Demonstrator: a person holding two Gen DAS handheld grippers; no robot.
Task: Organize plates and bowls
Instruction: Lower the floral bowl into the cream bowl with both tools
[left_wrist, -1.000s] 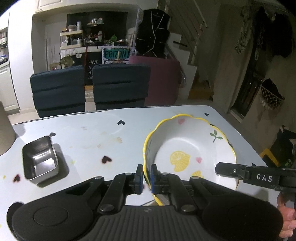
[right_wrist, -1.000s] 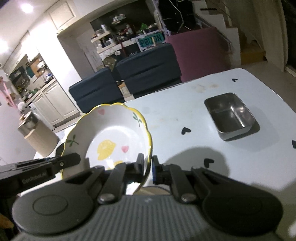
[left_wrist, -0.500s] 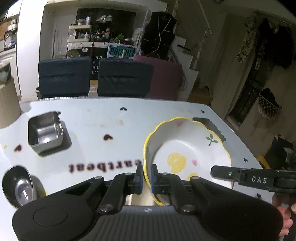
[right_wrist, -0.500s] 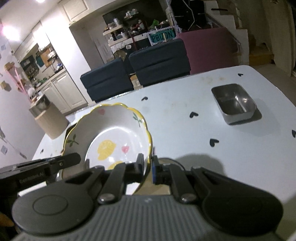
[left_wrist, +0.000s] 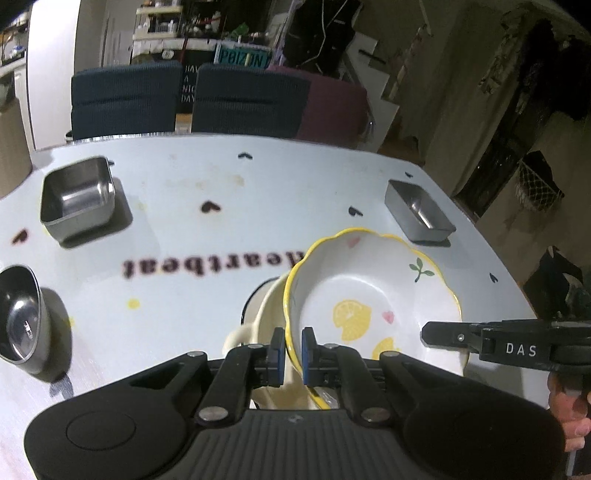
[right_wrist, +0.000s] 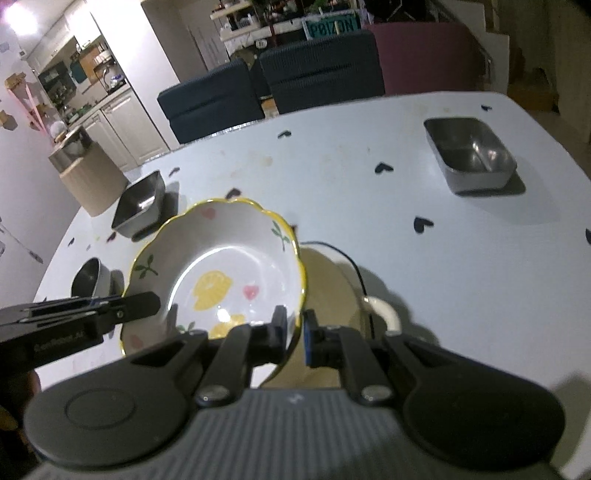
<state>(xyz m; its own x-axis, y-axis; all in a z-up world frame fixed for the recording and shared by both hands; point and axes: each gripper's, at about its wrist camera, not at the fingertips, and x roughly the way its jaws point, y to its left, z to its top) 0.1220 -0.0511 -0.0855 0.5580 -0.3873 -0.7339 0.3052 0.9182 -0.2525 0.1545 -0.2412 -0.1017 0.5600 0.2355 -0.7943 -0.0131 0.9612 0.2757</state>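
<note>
Lemon bowl rim pinched between left tongs, right tongs opposite

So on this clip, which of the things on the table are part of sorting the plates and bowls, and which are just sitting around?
Part of the job:
- lemon-print bowl, rim pinched by the left tool and the right tool
- cream dish with a handle under it
- square steel tray
- rectangular steel tray
- round steel bowl

Lying about:
- blue chairs
- cardboard bin
</note>
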